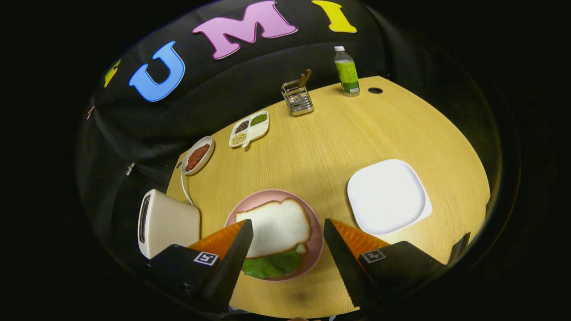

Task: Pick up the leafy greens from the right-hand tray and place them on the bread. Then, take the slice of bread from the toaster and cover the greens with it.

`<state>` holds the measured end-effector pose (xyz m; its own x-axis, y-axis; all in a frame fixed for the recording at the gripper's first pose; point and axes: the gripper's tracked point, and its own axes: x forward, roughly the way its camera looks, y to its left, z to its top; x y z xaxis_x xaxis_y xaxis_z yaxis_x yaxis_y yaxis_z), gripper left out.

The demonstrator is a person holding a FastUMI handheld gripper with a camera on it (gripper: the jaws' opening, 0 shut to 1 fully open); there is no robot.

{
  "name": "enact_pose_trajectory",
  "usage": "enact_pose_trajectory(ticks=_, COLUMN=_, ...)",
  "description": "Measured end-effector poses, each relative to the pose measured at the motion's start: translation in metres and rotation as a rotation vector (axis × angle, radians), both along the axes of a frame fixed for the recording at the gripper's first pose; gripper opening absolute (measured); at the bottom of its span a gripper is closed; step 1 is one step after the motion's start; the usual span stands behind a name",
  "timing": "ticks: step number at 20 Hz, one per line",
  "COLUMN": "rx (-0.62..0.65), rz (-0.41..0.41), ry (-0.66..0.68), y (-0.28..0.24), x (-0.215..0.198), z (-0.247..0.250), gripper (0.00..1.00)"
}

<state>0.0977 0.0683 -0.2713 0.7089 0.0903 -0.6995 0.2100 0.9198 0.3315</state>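
A pink plate (316, 240) lies on the wooden table, right between and just beyond my fingers. On it a slice of white bread (276, 225) lies on top of the leafy greens (270, 265), whose edge pokes out at the near side; a bit of a lower slice (302, 248) peeks out beside it. My gripper (287, 229) hovers above the plate, open, with nothing between its fingers. A cream toaster (167, 223) stands left of the plate, its slot facing away to the left. To the right of the plate sits a white square tray (386, 196), bare.
A small oval dish with red food (197, 156) and a divided dish of beans (250, 128) sit behind the toaster. Farther back stand a metal utensil rack (297, 99) and a green-labelled bottle (347, 73). A white cord (184, 187) runs from the toaster.
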Motion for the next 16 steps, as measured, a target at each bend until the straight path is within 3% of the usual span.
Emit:
enact_pose_trajectory(ticks=5, rx=-0.189, rz=0.035, ry=-0.239, y=-0.017, x=-0.011, z=0.081, gripper=0.99)
enact_pose_trajectory(ticks=10, rx=-0.271, rz=0.064, ry=-0.429, y=-0.010, x=-0.043, z=0.162, gripper=0.99)
enact_pose_trajectory(ticks=16, rx=-0.416, rz=0.079, ry=-0.545, y=-0.007, x=-0.082, z=0.221, gripper=0.99)
